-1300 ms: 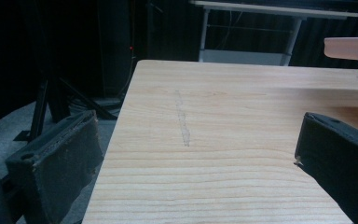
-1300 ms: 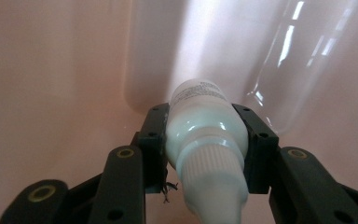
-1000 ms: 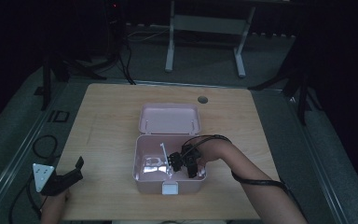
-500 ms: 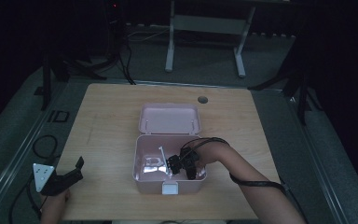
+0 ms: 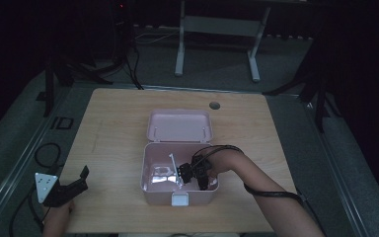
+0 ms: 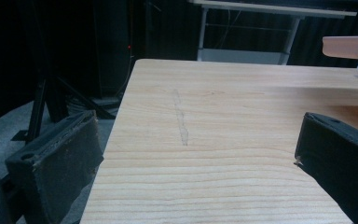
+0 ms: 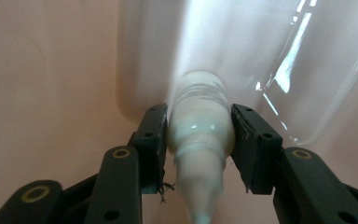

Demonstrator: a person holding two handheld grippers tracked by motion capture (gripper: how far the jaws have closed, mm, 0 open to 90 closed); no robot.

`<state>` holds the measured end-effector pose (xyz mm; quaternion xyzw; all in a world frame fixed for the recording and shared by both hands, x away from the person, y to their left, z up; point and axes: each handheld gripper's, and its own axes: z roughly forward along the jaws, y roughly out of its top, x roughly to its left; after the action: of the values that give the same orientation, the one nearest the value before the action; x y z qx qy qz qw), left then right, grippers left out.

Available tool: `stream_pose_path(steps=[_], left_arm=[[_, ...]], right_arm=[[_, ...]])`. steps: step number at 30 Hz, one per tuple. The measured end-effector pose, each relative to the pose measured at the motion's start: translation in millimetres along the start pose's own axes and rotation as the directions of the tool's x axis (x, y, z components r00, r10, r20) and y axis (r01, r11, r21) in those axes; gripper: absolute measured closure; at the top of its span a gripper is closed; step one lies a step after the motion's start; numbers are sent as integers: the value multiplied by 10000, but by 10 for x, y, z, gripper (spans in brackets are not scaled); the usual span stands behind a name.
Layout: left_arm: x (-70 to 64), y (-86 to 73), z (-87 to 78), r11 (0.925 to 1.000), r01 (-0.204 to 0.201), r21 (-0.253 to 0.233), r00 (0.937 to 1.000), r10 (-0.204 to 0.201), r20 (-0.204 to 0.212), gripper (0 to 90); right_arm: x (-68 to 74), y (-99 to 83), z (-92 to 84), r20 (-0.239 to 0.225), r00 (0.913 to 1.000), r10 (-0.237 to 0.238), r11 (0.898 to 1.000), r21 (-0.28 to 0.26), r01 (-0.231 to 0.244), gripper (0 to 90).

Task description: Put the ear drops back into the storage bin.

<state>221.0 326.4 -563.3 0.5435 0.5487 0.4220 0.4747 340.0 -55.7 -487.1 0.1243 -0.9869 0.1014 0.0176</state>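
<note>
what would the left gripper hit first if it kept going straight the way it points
Probably nothing soon: the left gripper is open and looks along bare table with only a faint scratch mark. The pink box sits off to its right, likely outside the line, though depth is unclear.

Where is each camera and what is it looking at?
High view: above the person's side, looking forward and down on the table and open pink box; both forearms enter.
Left gripper view: rides the left hand-held gripper, facing bare tabletop; jaws apart.
Right gripper view: rides the right hand-held gripper inside the box, jaws clamping a white tube.
Shared: the box.
</note>
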Motion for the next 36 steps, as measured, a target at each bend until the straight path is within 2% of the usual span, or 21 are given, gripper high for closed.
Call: stream_pose_path(steps=[10, 14, 18, 26, 32, 36], left_arm=[[-1, 0, 1, 10000, 14, 0, 10000, -14, -11, 5], [-1, 0, 1, 10000, 13, 1, 10000, -13, -16, 5], [-1, 0, 1, 10000, 11, 5, 10000, -11, -22, 5], [-2, 0, -1, 10000, -12, -1, 10000, 12, -24, 5], [-2, 0, -1, 10000, 0, -2, 10000, 0, -35, 5], [-3, 0, 0, 10000, 6, -3, 10000, -6, -43, 5]], right_arm=[[39, -33, -202, 204, 9998, 0, 9995, -319, 7, 570], [48, -63, -366, 411, 9991, 96, 9976, -693, -67, 558], [62, -103, -537, 692, 9973, 234, 9966, -802, -178, 528], [118, -236, -833, 1170, 9919, 500, 9903, -1344, -341, 471], [151, -395, -1006, 1463, 9838, 1039, 9777, -1968, -740, 376], [153, -521, -1083, 1306, 9781, 1621, 9626, -2390, -1276, 279]])
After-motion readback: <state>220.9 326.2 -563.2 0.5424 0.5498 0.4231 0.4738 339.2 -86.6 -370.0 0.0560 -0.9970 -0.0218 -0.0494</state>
